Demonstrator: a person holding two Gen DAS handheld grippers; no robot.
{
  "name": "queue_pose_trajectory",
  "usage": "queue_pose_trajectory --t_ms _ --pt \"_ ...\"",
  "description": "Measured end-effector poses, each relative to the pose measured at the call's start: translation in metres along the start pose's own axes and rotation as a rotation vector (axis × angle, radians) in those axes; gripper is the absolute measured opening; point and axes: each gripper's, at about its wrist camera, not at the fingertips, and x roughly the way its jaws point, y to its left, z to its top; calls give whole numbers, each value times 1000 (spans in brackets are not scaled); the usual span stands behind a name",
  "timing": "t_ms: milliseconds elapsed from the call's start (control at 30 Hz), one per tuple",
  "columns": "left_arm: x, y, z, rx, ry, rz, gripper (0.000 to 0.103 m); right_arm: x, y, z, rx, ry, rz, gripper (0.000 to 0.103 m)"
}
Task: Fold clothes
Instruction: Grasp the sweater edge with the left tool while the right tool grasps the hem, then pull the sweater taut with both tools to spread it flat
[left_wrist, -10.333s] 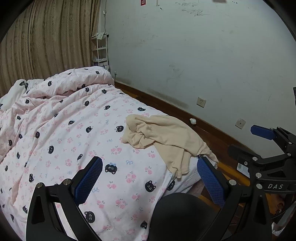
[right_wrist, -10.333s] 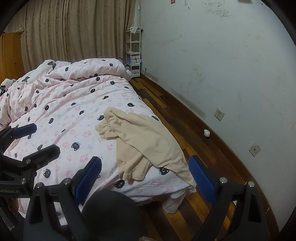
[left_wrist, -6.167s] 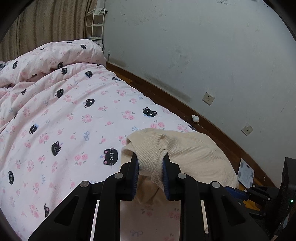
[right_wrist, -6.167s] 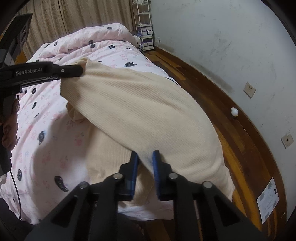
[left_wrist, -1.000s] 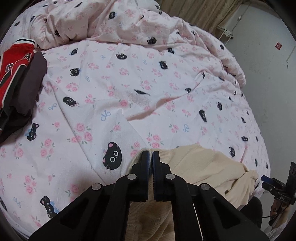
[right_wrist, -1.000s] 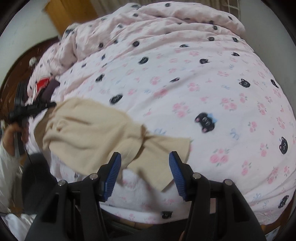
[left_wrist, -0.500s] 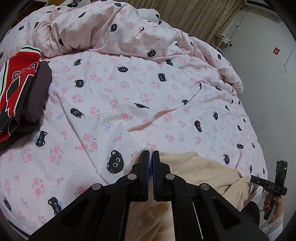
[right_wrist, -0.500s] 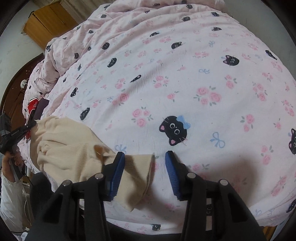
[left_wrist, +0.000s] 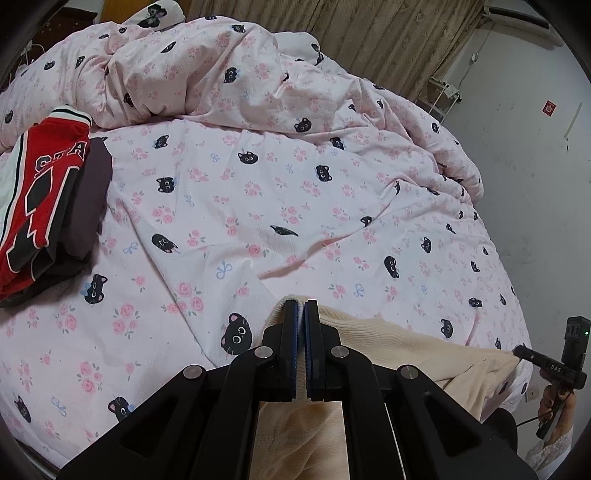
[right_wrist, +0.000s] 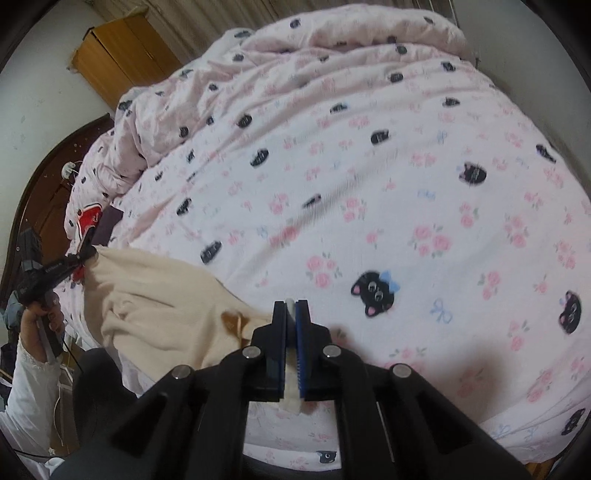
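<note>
- Your left gripper (left_wrist: 300, 308) is pinched tight on a ribbed edge of the cream sweater (left_wrist: 399, 347), jaws nearly touching with the knit between them.
- From that grip the sweater runs off to the right, across the pink cat-print duvet (left_wrist: 258, 192), to your right gripper (right_wrist: 291, 306).
- Your right gripper is likewise clamped narrow on a thin edge of cream cloth; the rest of the sweater lies to its left on the duvet.
- Far left of your left gripper, a red jersey (left_wrist: 37, 192) sits on darker folded clothes (left_wrist: 86, 206).
</note>
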Motion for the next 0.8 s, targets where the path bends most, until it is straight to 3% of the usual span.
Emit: queue_pose_trajectory --t_ms 233,533,800 --pt "-8 -1 11 -24 -43 -12 3 -15 10 30 -33 -48 -8 5" --pt "-17 3 44 -54 -125 -12 2 -23 25 91 -72 -110 -43 5" --pt "3 14 64 -83 -143 25 2 2 30 138 -88 -98 -73 5"
